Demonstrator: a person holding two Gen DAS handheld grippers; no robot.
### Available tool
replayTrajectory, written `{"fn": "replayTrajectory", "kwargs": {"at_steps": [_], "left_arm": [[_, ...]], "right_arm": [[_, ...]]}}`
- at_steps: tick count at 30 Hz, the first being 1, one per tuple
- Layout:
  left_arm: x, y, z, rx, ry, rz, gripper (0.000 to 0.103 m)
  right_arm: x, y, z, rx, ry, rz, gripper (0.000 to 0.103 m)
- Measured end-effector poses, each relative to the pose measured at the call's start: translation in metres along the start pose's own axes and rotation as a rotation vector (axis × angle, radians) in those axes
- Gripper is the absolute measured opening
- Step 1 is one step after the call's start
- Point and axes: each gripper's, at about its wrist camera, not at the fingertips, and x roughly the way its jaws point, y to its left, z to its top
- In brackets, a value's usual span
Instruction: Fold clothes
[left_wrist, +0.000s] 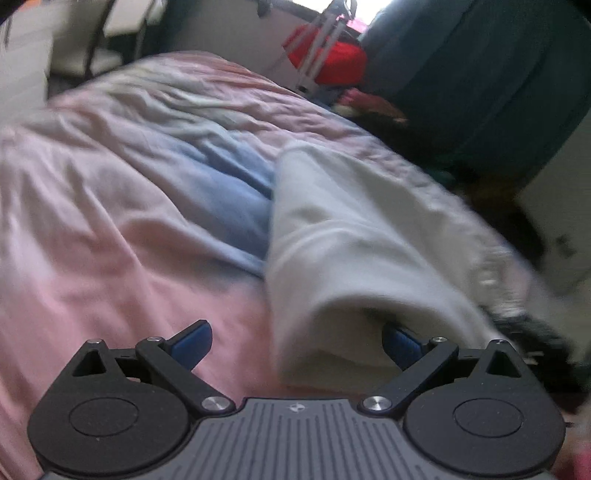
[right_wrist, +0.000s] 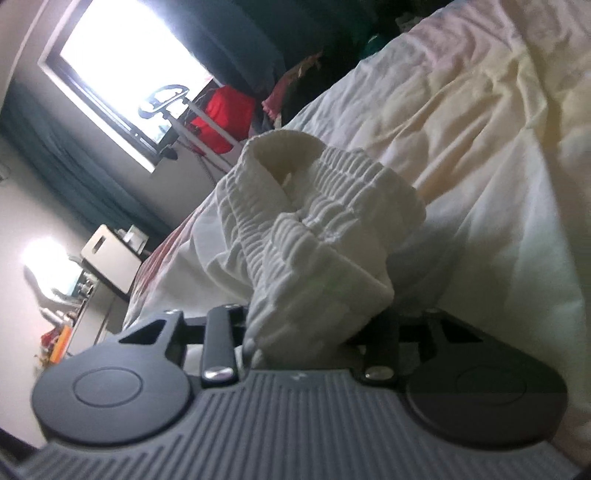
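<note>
The white garment with a ribbed, elasticated waistband (right_wrist: 317, 221) is lying on the bed, on the pink and blue crumpled bedsheet (left_wrist: 110, 206), and a grasp is being set up at both ends. In the right wrist view the gathered waistband is bunched up and pulled in between the fingers of the right tool (right_wrist: 306, 332); the fingertips are hidden under the cloth, but the linkage arms stand close in and the fabric is pinched tight there, so the band is judged to be gripped. In the left wrist view the picture is smeared. The left tool (left_wrist: 295, 343) is spread wide, one blue pad (left_wrist: 194, 345) bare over the pink sheet, the other tucked under the rolled edge of the soft white cloth (left_wrist: 354, 236). Nothing is clamped there yet.

The step in hand is judged to be the pick-up before a fold: one end secured, the other being reached for.

What is called for next: the left tool is to be slid further onto the cloth edge and closed on it, so that both layers are caught. Then both ends can be lifted together and the garment stretched flat before being doubled over. The sheet beneath must be left out of the pinch.
</note>
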Motion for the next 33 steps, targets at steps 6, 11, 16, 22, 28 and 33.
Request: {"fn": "replayTrajectory", "kwargs": {"at_steps": [6,11,16,22,28,33], "left_arm": [[0.006,0.030,0.017,-0.250,-0.051,-0.236,0.103],[0.050,0.030,0.026,-0.253,0.017,-0.148,0.102],[0.074,0.033,0.022,-0.254,0.028,-0.200,0.093],[0.072,0.028,0.021,-0.199,-0.011,-0.176,0.062],[0.051,0.009,0.026,-0.110,-0.094,-0.210,0.031],[0.044,-0.041,0.043,-0.056,-0.125,-0.295,0.028]], "right_arm": [[-0.003,-0.002,-0.001,0.010,-0.022,-0.020,0.040],[0.002,-0.008,-0.001,0.025,-0.024,-0.017,0.040],[0.004,-0.009,-0.003,0.034,-0.027,-0.015,0.040],[0.004,-0.006,-0.002,0.036,-0.024,-0.015,0.040],[-0.024,0.018,0.005,0.004,-0.115,0.051,0.036],[-0.067,0.039,0.029,-0.036,-0.203,0.082,0.035]]}}
